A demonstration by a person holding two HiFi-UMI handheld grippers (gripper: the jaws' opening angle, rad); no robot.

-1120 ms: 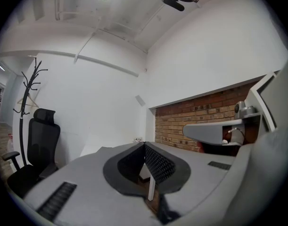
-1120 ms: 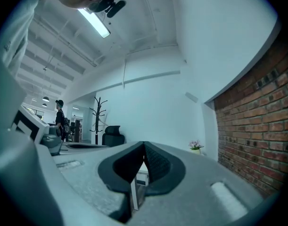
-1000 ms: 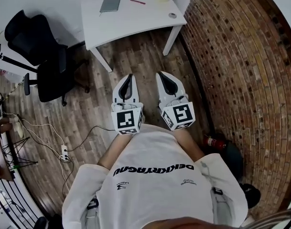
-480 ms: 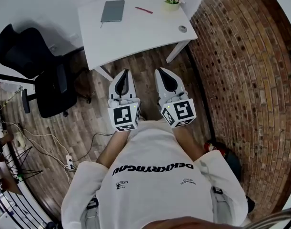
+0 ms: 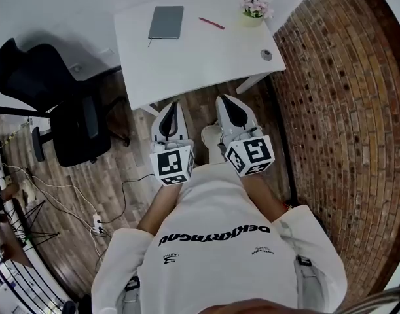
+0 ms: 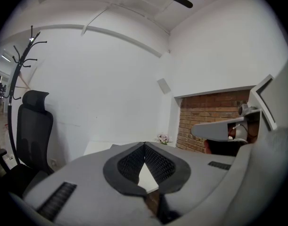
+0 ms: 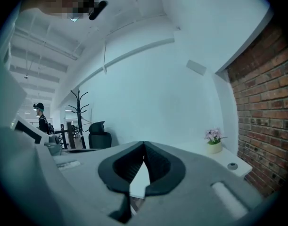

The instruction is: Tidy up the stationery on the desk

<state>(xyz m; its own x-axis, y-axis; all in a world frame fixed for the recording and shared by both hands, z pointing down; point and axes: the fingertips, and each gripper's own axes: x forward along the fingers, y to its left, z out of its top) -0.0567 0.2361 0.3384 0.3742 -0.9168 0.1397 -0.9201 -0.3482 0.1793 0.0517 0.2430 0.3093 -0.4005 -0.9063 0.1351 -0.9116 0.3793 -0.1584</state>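
Claw state: the left claw [image 5: 175,104] and the right claw [image 5: 222,101] are both clenched, with the jaw tips pressed together and nothing between them. Both are held side by side in front of the person's torso, above the wooden floor [image 5: 127,165], with their tips near the front edge of the white bench [image 5: 186,67].

Stationery location: a grey notebook [image 5: 166,22] lies flat toward the far edge of the bench. A red pen [image 5: 211,23] lies to its right, apart from it. A small potted flower [image 5: 254,8] stands at the far right corner. A small round grey object [image 5: 266,55] lies near the right edge; its type cannot be determined.

Surroundings: a black office chair [image 5: 62,106] stands left of the bench. A brick wall [image 5: 344,110] runs along the right side.
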